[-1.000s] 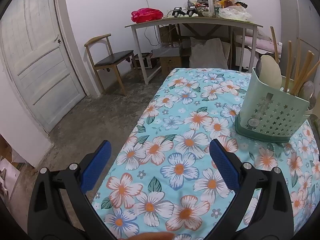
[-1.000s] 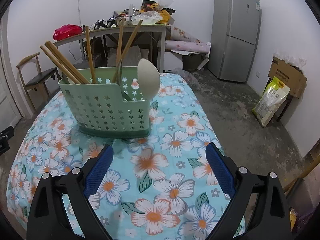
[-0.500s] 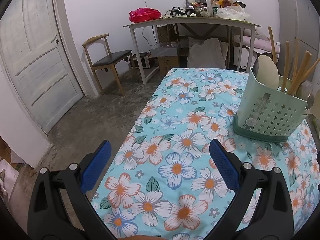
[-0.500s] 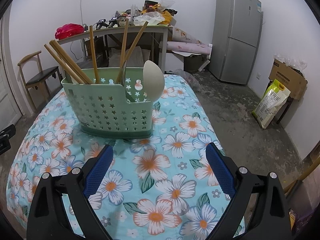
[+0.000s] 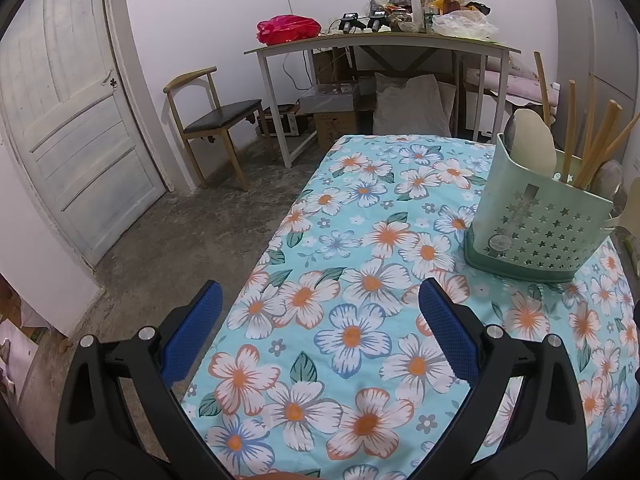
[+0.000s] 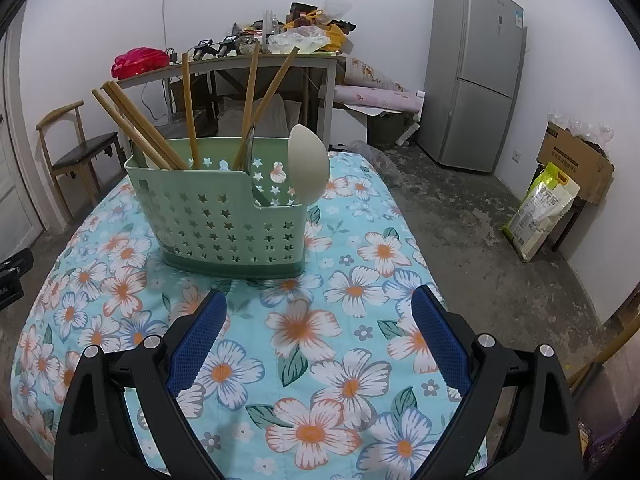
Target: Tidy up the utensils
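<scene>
Left wrist view: left gripper (image 5: 318,312) spread wide and empty, hovering over the near edge of the floral tablecloth (image 5: 352,336). Pale green utensil caddy (image 5: 540,224) standing upright at about 2 o'clock, well apart from the blue pads. Wooden chopsticks (image 5: 592,148) and a cream spoon (image 5: 534,148) poking up from it; a second pale spoon (image 5: 632,204) at the far right edge, hard to tell whether inside or beside. No loose utensils visible on the cloth here. Beyond, a chair (image 5: 216,116), a white door (image 5: 68,112), and a cluttered desk (image 5: 380,40).

Right wrist view: right gripper (image 6: 318,310) likewise parted wide, holding nothing. Caddy (image 6: 232,216) at roughly 11 o'clock, near but not touching the fingers. Star-shaped cut-outs across the walls, a darker green base tray, a lower front section on its right. Chopsticks (image 6: 136,120) fanned out, leaning left and right; cream spoon (image 6: 308,168) bowl-up in the lower compartment. Fridge (image 6: 476,76) in the far corner.

Judged from both views: sorting apparently finished or nearly so, everything seen already standing in the caddy, nothing left on the table to collect.
</scene>
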